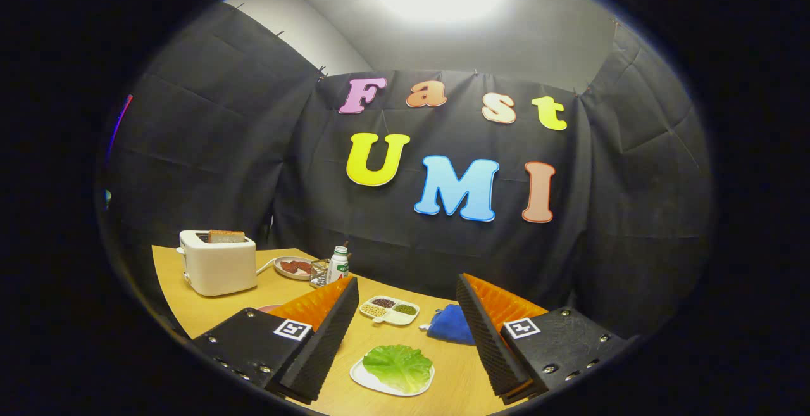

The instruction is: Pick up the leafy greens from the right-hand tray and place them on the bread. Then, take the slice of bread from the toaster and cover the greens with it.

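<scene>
The leafy greens [398,366] lie on a small white tray [366,378] on the wooden table, between my two fingers and below them. My gripper [405,334] stands open above the table, nothing held; its black ribbed fingers [326,346] have orange backs. A cream toaster [217,266] stands far off beyond the left finger, with a slice of bread [226,236] sticking up out of its slot. A pink rim [269,308] peeks out behind the left finger; what lies on it is hidden.
A white divided dish [389,310] of grains sits just beyond the greens. A blue cloth [450,326] lies beside the right finger. Farther back are a small plate of sliced sausage [293,267], a glass [318,273] and a small bottle [338,264]. Black cloth walls close the booth.
</scene>
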A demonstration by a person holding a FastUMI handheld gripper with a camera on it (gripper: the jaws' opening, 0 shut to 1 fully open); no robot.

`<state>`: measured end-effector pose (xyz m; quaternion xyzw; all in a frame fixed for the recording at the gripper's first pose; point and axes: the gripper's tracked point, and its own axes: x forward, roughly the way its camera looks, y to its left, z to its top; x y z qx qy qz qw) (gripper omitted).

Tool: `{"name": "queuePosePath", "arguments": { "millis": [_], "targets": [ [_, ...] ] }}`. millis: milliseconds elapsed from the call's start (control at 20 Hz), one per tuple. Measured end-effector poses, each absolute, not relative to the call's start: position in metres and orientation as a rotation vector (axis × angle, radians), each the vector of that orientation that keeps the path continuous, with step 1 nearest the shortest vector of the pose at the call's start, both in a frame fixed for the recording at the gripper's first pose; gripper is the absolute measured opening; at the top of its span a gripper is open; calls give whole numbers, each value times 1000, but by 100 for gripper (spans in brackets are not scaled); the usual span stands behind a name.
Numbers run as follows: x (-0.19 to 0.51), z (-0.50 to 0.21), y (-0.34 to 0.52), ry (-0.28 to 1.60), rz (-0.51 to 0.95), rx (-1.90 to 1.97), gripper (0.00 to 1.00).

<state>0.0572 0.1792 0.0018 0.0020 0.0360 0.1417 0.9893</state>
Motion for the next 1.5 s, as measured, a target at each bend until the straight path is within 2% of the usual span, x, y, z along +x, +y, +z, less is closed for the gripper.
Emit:
{"name": "queuePosePath", "arguments": {
  "millis": [300, 800, 1050, 1250, 1300, 1350, 1500],
  "targets": [
    [95, -79, 216, 268, 320, -28, 95],
    [119, -231, 212, 646, 287, -6, 95],
    [113, -276, 206, 794, 270, 33, 96],
    [112, -278, 207, 808, 300, 108, 95],
    [110, -278, 209, 801, 315, 108, 92],
    [108, -277, 210, 800, 327, 107, 76],
    [107, -278, 210, 815, 298, 152, 19]
  ]
}}
